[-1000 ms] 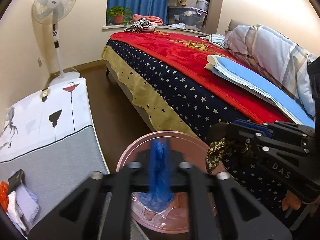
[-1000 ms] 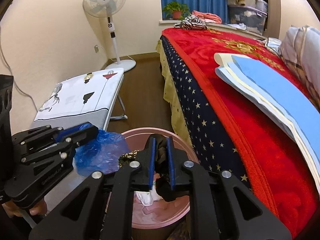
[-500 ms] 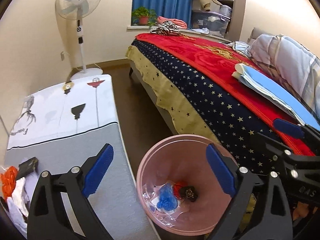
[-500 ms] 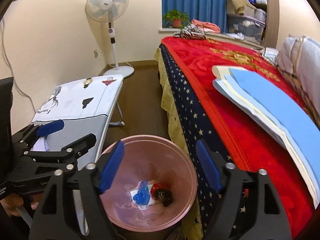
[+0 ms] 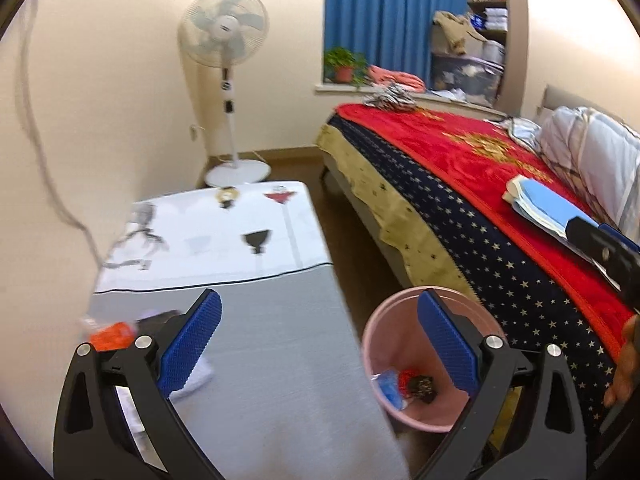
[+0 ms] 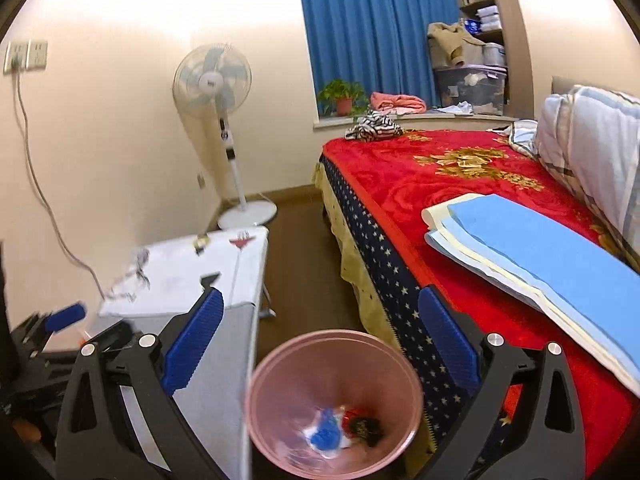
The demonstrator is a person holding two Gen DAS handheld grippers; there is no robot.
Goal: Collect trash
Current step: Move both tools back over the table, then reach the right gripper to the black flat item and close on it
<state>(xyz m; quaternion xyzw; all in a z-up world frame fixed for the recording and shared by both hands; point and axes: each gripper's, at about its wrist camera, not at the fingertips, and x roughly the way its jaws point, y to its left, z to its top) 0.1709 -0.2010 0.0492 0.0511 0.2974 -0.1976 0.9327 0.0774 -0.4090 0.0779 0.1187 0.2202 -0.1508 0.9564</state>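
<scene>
Left wrist view: the left gripper [image 5: 318,344] has its fingers [image 5: 190,344] spread wide with nothing between them, above the grey end of the worktop [image 5: 276,344]. An orange scrap [image 5: 112,332] and white scraps [image 5: 192,376] lie on the worktop by the left finger. The pink bin [image 5: 372,336] stands on the floor between worktop and bed [image 5: 460,184], holding blue, red and dark trash [image 5: 408,386].

Right wrist view: the right gripper [image 6: 320,344] hangs over the bin [image 6: 280,360], fingers [image 6: 448,344] spread and holding nothing. The trash [image 6: 344,426] lies at the bin's bottom. The left gripper [image 6: 64,316] shows at the left edge, by the worktop [image 6: 192,276].
</scene>
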